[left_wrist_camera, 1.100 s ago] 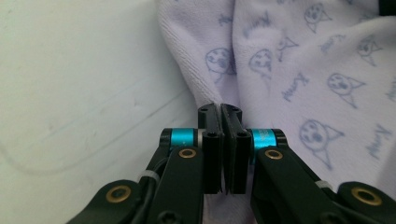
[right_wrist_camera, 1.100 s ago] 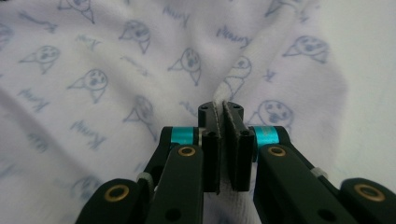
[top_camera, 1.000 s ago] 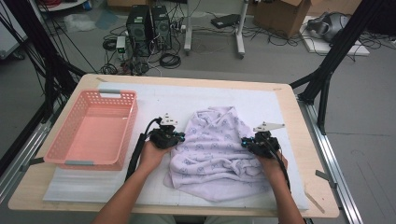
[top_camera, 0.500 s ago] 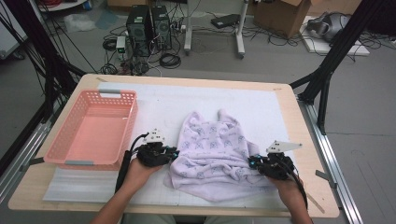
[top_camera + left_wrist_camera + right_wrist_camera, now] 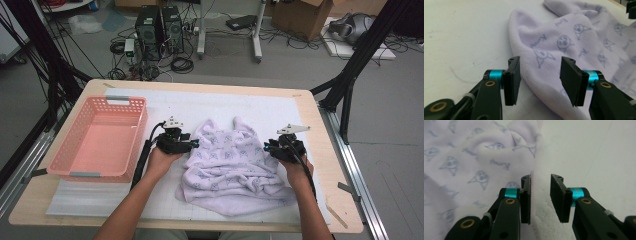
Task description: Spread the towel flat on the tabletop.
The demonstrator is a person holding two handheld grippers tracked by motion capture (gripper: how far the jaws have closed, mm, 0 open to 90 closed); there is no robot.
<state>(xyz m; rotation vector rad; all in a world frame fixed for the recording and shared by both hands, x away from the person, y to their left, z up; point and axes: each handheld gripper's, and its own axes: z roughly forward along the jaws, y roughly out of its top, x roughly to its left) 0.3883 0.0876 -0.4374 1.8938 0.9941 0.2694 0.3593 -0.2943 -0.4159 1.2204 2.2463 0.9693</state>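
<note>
Two open grippers, left gripper (image 5: 196, 144) and right gripper (image 5: 267, 148), flank lilac garment (image 5: 230, 165).

The crumpled lilac garment (image 5: 234, 170) is my landmark — it lies between my left gripper (image 5: 192, 144) and my right gripper (image 5: 268, 148), so neither can cross to the other without going over it. Left of the garment a strip of bare white mat (image 5: 165, 197) gives room, until the pink basket (image 5: 100, 137) walls it off. Beyond the garment's far edge the mat lies open to the table (image 5: 200, 85) edge — right of it, a narrower bare strip.
</note>
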